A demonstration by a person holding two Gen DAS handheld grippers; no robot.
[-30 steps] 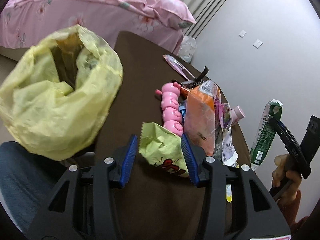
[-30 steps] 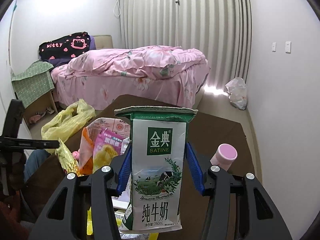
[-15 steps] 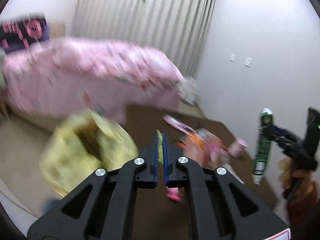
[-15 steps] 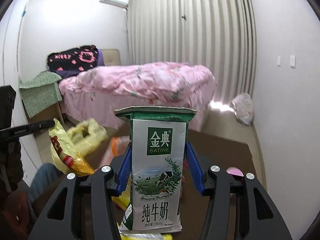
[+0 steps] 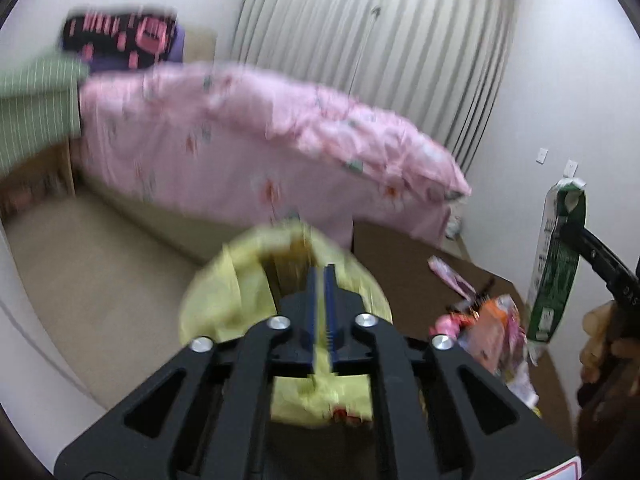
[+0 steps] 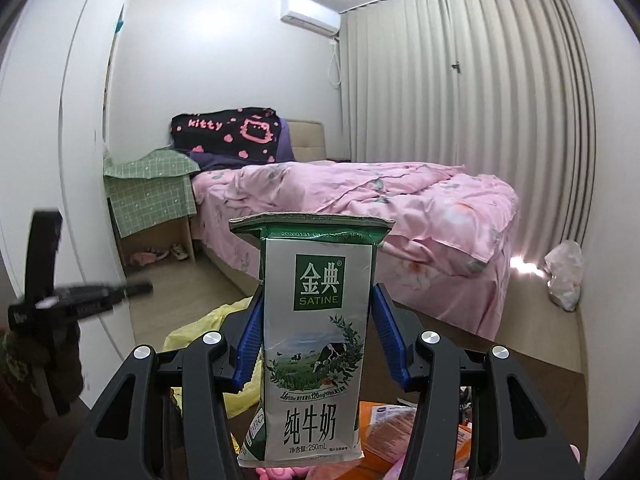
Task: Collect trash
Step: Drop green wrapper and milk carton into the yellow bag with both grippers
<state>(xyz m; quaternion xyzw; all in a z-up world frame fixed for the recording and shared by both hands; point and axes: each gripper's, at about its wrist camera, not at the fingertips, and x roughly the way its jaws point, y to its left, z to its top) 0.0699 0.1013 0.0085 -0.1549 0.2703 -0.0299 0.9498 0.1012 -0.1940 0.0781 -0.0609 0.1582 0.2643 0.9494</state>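
Trash for collecting shows in the left wrist view as a heap of wrappers [image 5: 496,332] on the right part of a dark brown table [image 5: 404,256], whose far edge runs just short of a pink-covered bed [image 5: 256,136]. To the left of the table lies open beige floor [image 5: 100,264], with clear room between the table's left edge and the bed. A yellow plastic bag [image 5: 240,296] stands with its mouth open at that left edge, directly ahead of the left gripper [image 5: 322,276]. Its jaws have just been opening from a tight pinch and now stand a narrow slit apart; a yellow-green snack wrapper [image 5: 320,400] shows between and below the blue pads, but the picture is blurred and I cannot tell whether they press on it. At the right edge the right gripper [image 5: 576,236] appears side-on, holding a green and white milk carton [image 5: 554,264] in the air over the table. In the right wrist view that milk carton [image 6: 316,344] fills the middle, upright, clamped at its sides by the blue pads of the right gripper [image 6: 316,336], whose jaws stand fairly wide around it. Behind it lies free floor [image 6: 192,292] up to the bed [image 6: 360,200]; the yellow bag [image 6: 200,328] peeks out low on the left, and the left gripper [image 6: 136,290] reaches in, blurred, from the left edge.
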